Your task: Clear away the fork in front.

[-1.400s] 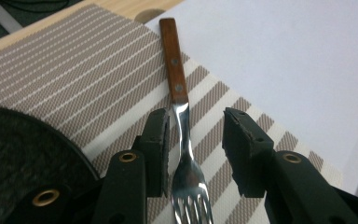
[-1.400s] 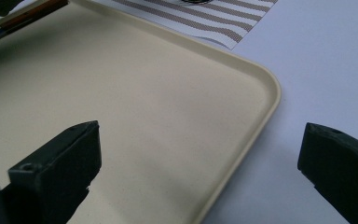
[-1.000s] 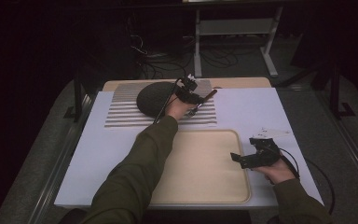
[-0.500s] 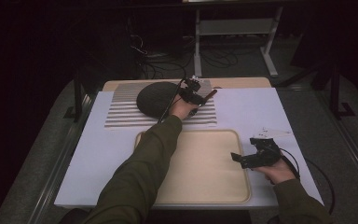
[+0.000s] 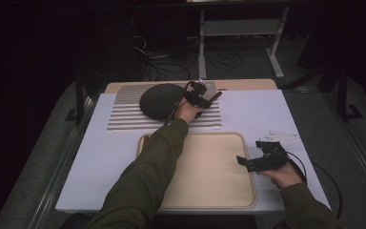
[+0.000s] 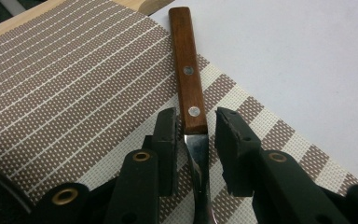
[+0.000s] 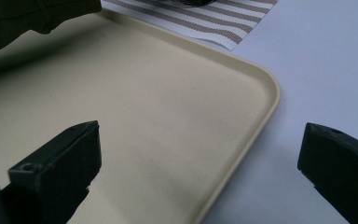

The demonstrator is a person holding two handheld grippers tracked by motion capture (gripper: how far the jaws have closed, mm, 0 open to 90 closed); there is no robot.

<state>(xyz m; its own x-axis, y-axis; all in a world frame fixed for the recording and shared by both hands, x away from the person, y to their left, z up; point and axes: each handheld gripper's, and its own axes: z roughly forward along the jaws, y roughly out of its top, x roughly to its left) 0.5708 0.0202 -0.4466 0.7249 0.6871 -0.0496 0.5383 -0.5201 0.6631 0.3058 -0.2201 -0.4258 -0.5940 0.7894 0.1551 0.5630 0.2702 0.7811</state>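
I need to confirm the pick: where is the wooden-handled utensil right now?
The wooden-handled utensil lies on the striped placemat at the table's far side, right of the dark round mat, its neck between the left tongs.

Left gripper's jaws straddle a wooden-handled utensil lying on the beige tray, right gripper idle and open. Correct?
Not quite: the wooden-handled utensil lies on the striped placemat, not the tray, as the left gripper view shows. The left gripper straddles it; the right gripper is open.

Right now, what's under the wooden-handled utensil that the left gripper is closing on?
The utensil lies on the striped placemat, its handle end reaching over the white table cover. The left gripper has just been closing around its neck, gaps either side. Its lower metal end is hidden.
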